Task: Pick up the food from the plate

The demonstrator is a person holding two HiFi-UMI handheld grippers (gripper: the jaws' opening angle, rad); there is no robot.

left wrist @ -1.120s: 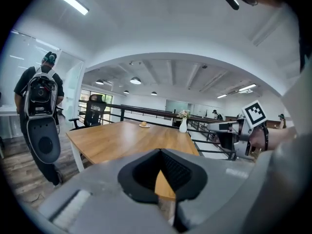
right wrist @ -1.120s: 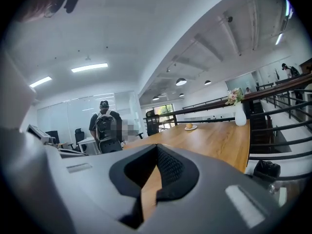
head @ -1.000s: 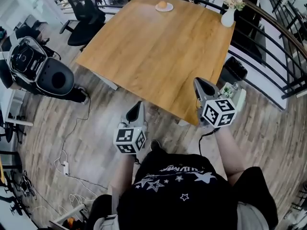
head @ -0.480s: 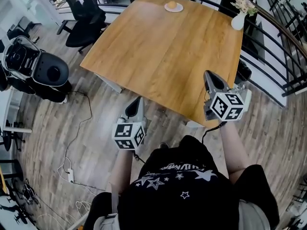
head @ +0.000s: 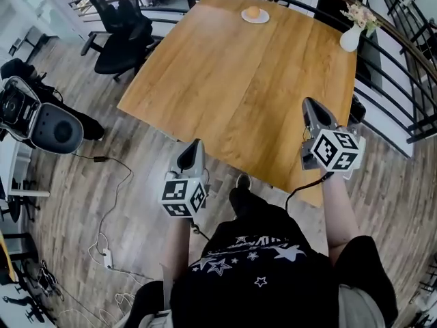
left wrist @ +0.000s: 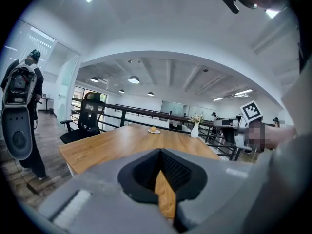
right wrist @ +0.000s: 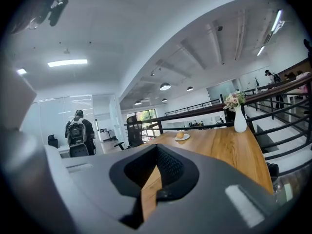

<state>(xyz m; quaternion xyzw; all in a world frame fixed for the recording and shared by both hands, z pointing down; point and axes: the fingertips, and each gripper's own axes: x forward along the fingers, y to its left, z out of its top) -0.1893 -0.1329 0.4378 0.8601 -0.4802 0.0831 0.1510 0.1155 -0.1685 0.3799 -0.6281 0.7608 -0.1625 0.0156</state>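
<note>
Wooden table point(head: 232, 94), matt plastic left claw point(left wrist: 160, 155)

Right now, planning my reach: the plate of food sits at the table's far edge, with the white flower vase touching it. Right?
No: the head view shows the white flower vase apart from the plate, at the right corner of the table. The rest holds.

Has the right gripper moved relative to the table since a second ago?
Yes. The right gripper has advanced: it now sits beyond the near corner of the table, closer to the vase.
</note>
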